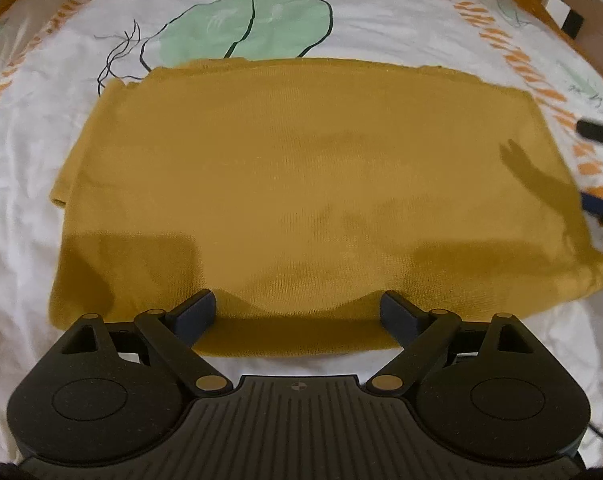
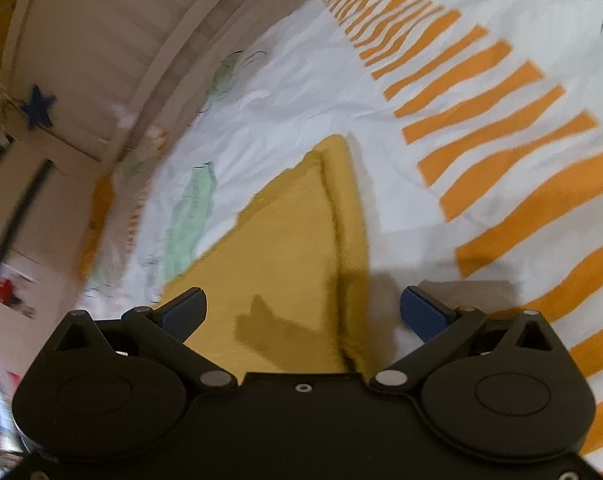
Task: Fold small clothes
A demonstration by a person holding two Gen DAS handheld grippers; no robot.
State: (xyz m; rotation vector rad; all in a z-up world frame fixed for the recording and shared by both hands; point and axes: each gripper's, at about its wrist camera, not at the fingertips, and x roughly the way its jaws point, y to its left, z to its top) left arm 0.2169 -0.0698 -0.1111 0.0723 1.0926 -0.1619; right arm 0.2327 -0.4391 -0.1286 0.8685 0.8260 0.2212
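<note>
Mustard-yellow knitted garment (image 1: 301,184) lies flat, folded into a rectangle, on the white printed bedsheet (image 1: 29,240). In the left wrist view your left gripper (image 1: 299,314) stands wide apart over its near edge, holding nothing; close too shallow and you pinch only the top layer, peeling the fold open. In the right wrist view your right gripper (image 2: 303,312) is likewise spread, straddling the garment's side fold (image 2: 351,240); dragging there could skew the stack.

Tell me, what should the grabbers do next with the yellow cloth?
Probably close the left gripper on the near edge of the yellow cloth: its jaws stand open astride that edge, the cloth lies flat on the bedsheet, and the right gripper is open too.
</note>
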